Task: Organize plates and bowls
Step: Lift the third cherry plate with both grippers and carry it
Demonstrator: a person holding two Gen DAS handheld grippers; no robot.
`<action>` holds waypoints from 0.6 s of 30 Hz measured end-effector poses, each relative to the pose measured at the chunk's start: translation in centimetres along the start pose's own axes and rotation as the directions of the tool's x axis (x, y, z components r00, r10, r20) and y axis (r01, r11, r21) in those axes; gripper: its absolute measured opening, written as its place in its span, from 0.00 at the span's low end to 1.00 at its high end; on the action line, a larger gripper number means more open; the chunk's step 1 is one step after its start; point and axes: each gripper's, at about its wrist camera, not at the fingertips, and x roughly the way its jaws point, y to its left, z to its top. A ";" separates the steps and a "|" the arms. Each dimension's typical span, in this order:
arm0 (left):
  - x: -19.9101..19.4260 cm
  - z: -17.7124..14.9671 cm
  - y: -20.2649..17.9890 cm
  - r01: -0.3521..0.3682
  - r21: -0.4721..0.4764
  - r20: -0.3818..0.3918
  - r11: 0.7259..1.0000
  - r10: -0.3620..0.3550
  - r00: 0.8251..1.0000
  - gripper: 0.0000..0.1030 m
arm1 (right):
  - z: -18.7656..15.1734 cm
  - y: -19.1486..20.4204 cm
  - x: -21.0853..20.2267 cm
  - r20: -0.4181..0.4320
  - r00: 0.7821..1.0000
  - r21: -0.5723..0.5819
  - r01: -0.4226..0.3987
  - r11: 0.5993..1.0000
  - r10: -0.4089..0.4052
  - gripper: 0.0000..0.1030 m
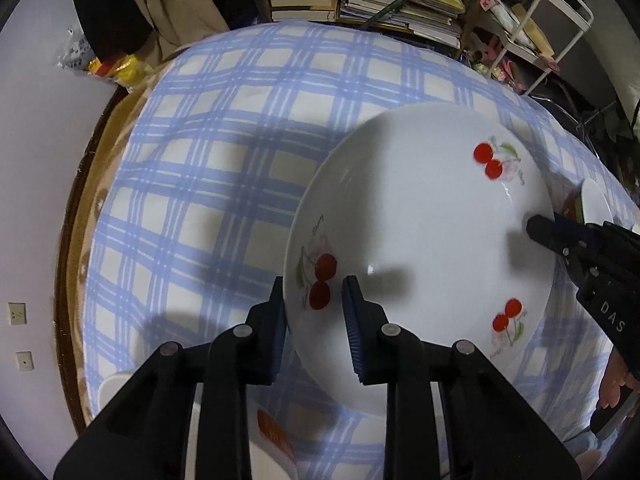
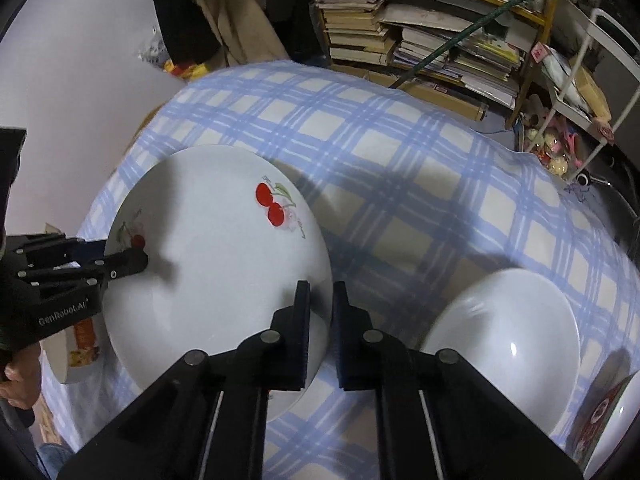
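A large white plate with red cherry prints (image 1: pixel 420 248) is held above the blue checked tablecloth (image 1: pixel 224 136). My left gripper (image 1: pixel 314 300) has its fingers on either side of the plate's left rim. My right gripper (image 2: pixel 322 300) is clamped on the opposite rim of the same plate (image 2: pixel 216 264). Each gripper shows in the other's view, the right one at the plate's right edge (image 1: pixel 560 236), the left one at its left edge (image 2: pixel 120 264). A plain white plate (image 2: pixel 508 344) lies on the cloth to the right.
A white bowl with a red pattern (image 2: pixel 76 344) sits under the held plate's left side. Another patterned bowl (image 2: pixel 608 412) sits at the far right edge. Book stacks (image 2: pixel 420 36) and a white rack (image 2: pixel 592 80) stand behind the table. A wall (image 1: pixel 36 152) is at left.
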 end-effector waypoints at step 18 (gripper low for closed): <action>-8.2 -5.7 -2.0 0.045 -0.027 0.090 0.999 -0.042 0.995 0.25 | -4.6 0.3 -8.2 0.053 0.999 0.019 0.007 1.000 -0.008 0.11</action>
